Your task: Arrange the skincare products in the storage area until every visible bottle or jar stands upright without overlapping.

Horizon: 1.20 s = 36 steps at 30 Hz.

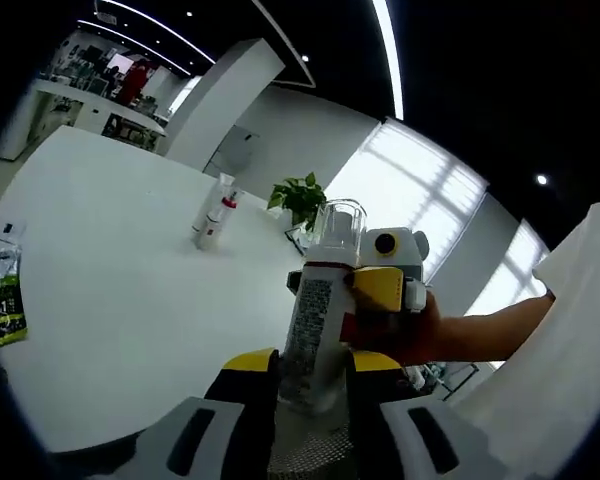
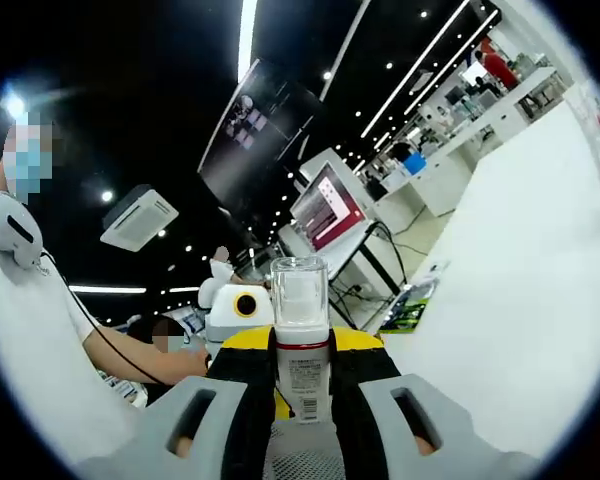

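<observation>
Both grippers are pinching one white bottle [image 1: 315, 320] with a clear cap. In the left gripper view, the left gripper [image 1: 315, 385] is squeezing its lower body between yellow-tipped jaws while the right gripper [image 1: 385, 290] is clamping it from the right. In the right gripper view, the bottle [image 2: 301, 345] is standing upright between the closed jaws. Two more bottles [image 1: 215, 215] are resting on the white table [image 1: 120, 310], well beyond the jaws.

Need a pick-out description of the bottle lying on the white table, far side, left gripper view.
Start at the big white table and look toward its far edge, left of the potted plant. Two white containers sit there side by side; the bottle is the nearer one, lying tilted. Its red band sets it apart from the plain white tube behind it.
</observation>
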{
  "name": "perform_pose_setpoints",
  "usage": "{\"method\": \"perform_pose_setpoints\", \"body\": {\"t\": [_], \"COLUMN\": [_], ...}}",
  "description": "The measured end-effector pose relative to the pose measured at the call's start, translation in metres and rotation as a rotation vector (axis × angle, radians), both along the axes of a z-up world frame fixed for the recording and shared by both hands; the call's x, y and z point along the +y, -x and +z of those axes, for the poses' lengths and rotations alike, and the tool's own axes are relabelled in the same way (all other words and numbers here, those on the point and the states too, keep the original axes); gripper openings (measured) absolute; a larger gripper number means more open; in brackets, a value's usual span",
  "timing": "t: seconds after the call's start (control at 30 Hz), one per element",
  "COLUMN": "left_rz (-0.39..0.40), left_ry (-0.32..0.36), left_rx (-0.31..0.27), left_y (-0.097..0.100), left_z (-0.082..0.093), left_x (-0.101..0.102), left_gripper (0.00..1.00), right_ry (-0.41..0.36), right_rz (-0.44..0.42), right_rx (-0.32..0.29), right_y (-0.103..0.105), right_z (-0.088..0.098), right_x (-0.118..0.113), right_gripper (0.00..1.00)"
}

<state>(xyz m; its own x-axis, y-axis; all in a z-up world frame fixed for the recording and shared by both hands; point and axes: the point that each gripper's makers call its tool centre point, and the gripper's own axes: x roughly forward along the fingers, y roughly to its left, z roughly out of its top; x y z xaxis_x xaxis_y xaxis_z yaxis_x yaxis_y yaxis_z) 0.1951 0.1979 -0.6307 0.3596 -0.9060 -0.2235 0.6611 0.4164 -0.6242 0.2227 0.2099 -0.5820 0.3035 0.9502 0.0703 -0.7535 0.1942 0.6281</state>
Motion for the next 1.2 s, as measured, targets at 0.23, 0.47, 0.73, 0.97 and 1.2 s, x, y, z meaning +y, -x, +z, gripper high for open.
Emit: {"method": "perform_pose_setpoints", "body": {"t": [0.23, 0.47, 0.73, 0.97, 1.2], "left_rz": [0.054, 0.122, 0.143, 0.166, 0.171], "left_ry": [-0.052, -0.16, -0.307, -0.332, -0.375], "left_rx": [-0.053, -0.166, -0.304, -0.308, -0.299], "left_y": [-0.008, -0.018, -0.024, -0.027, -0.028], "left_z": [-0.004, -0.01, -0.022, -0.023, -0.03], "left_x": [0.002, 0.008, 0.008, 0.012, 0.011], "left_gripper": [0.25, 0.24, 0.24, 0.23, 0.24], "right_ry": [0.049, 0.126, 0.144, 0.172, 0.219], "right_rz": [-0.082, -0.141, -0.149, -0.18, -0.177], "right_rx": [-0.047, -0.046, 0.017, 0.084, 0.183], "right_y": [-0.012, -0.019, -0.024, -0.032, -0.029], "right_z": [-0.004, -0.014, -0.022, -0.034, -0.049], "right_x": [-0.002, 0.0, -0.001, 0.001, 0.002], "right_gripper": [0.19, 0.23, 0.22, 0.24, 0.25]}}
